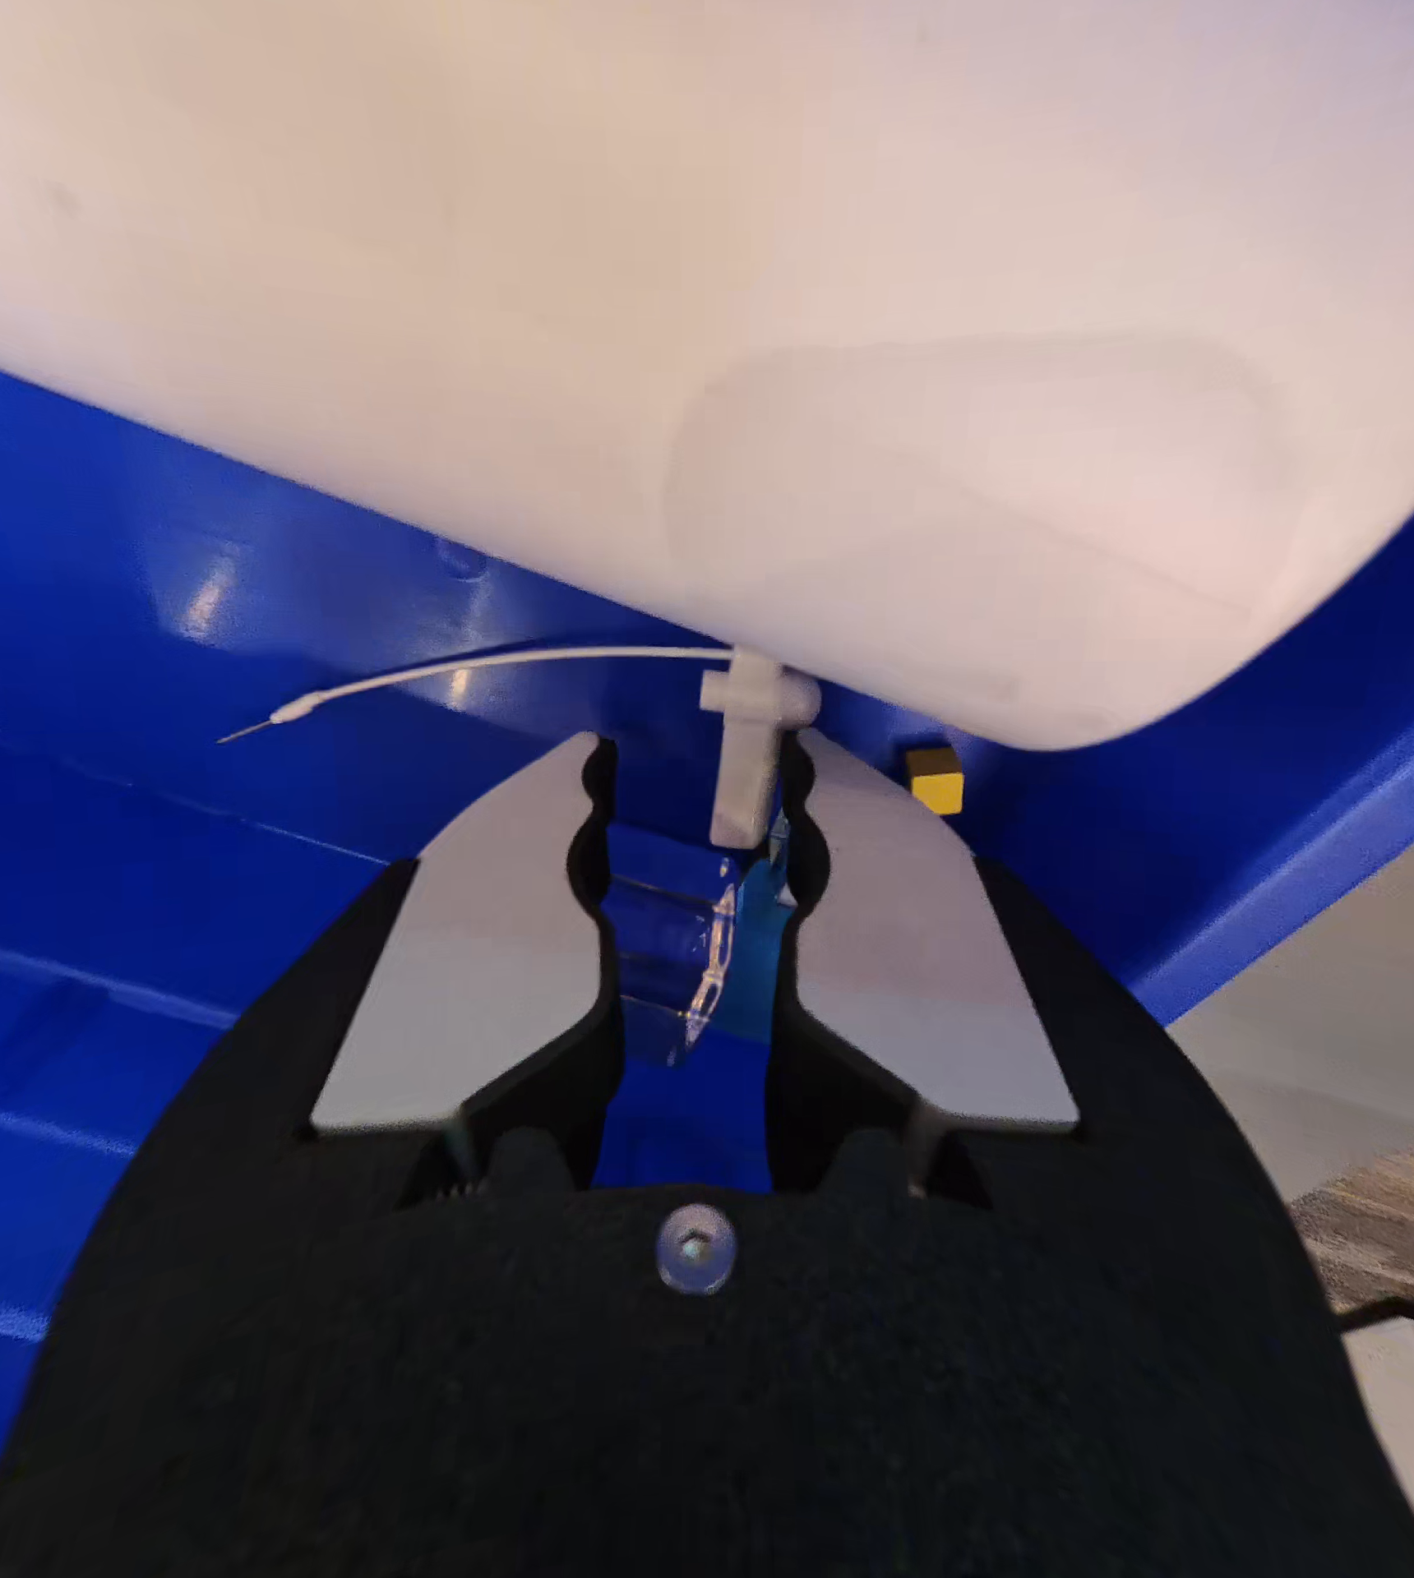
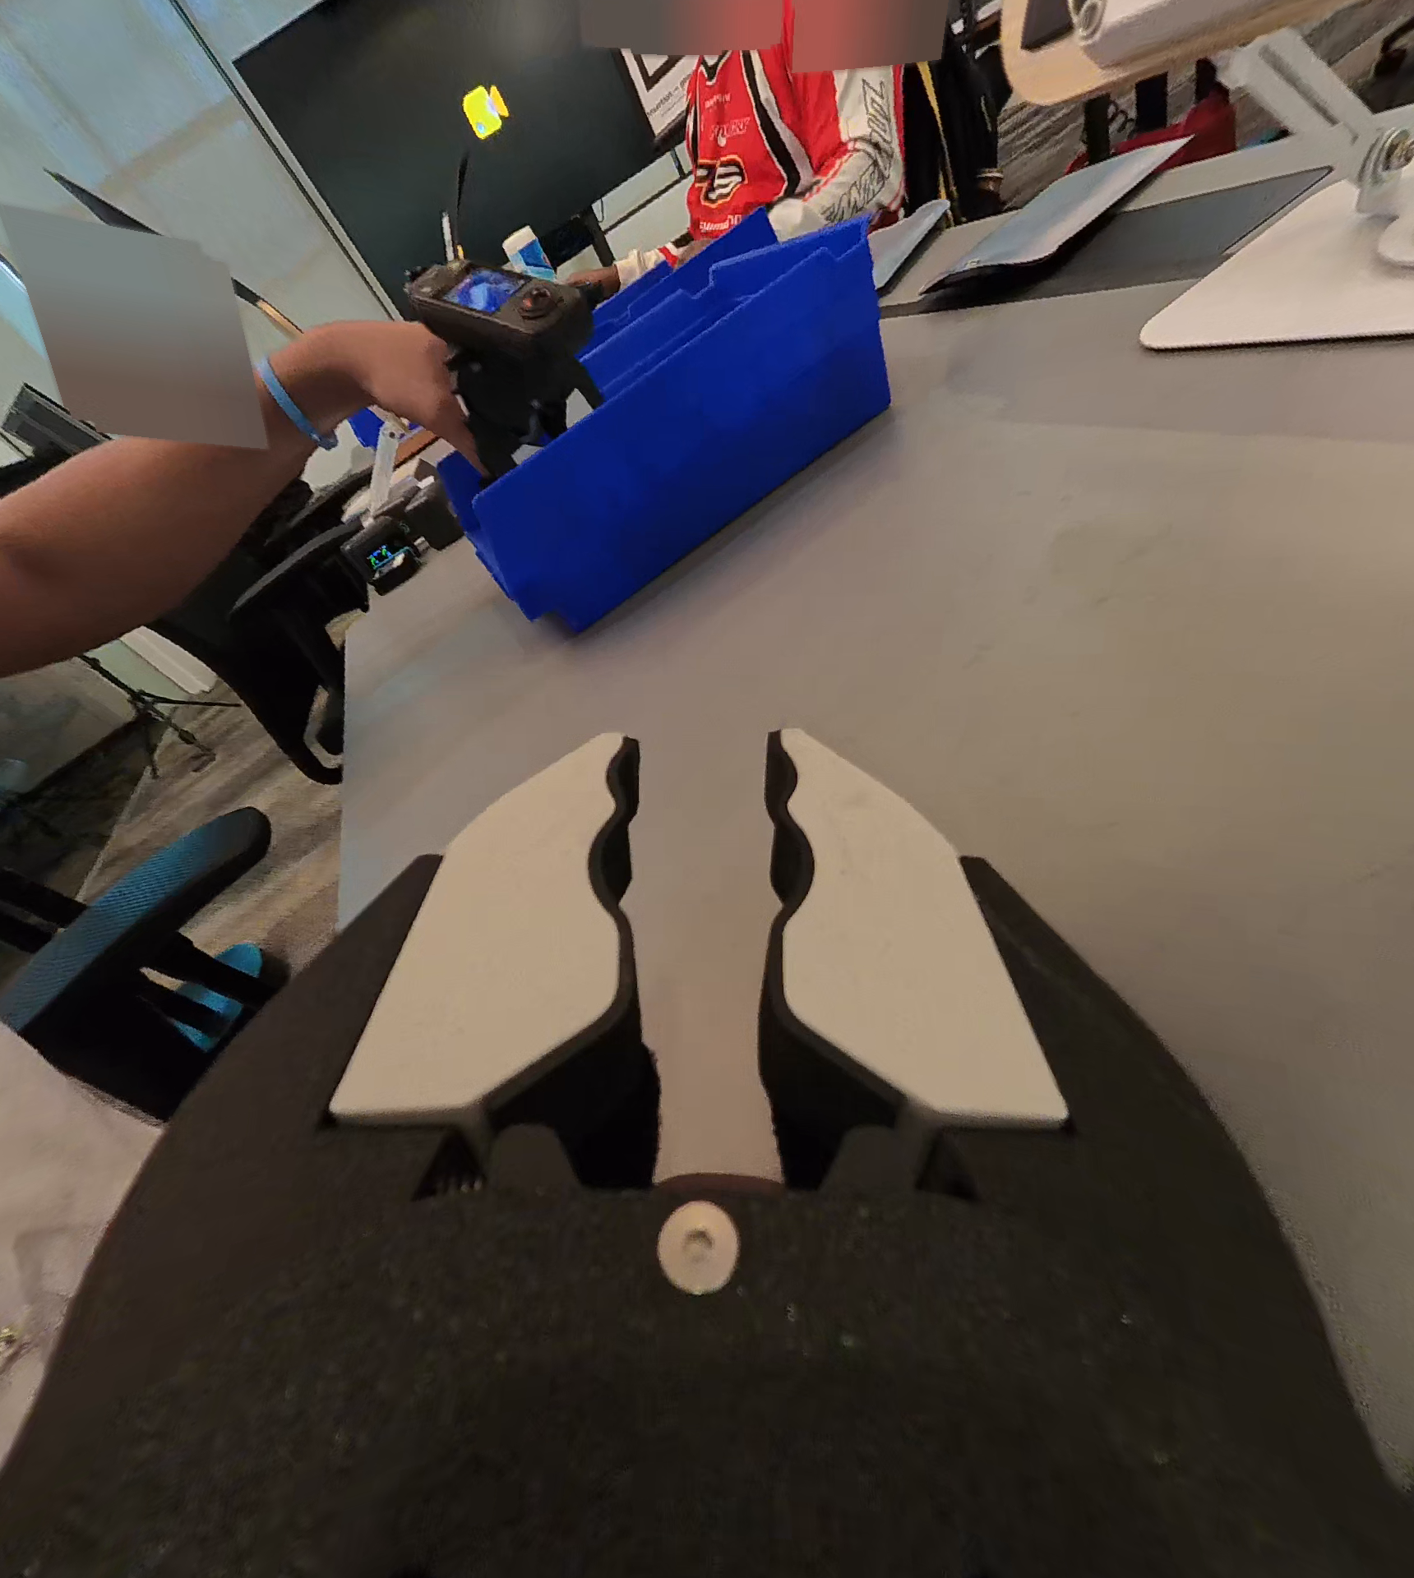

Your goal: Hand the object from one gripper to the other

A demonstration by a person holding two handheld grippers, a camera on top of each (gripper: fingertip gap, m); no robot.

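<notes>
Glossy blue plastic bin point(image 1: 174, 683); matt grey tabletop point(image 2: 1113, 598).

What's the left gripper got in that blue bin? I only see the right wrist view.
Observer: Between the fingers of the left gripper sits a clear plastic piece; I can't tell if it is clamped.
Operator: Anything else at the tips?
Observer: A white tie clip with a thin tail, hanging at the edge of a big white object.
Operator: Other items in there?
Observer: A small yellow block in the blue bin, to the right of the tips.
</notes>
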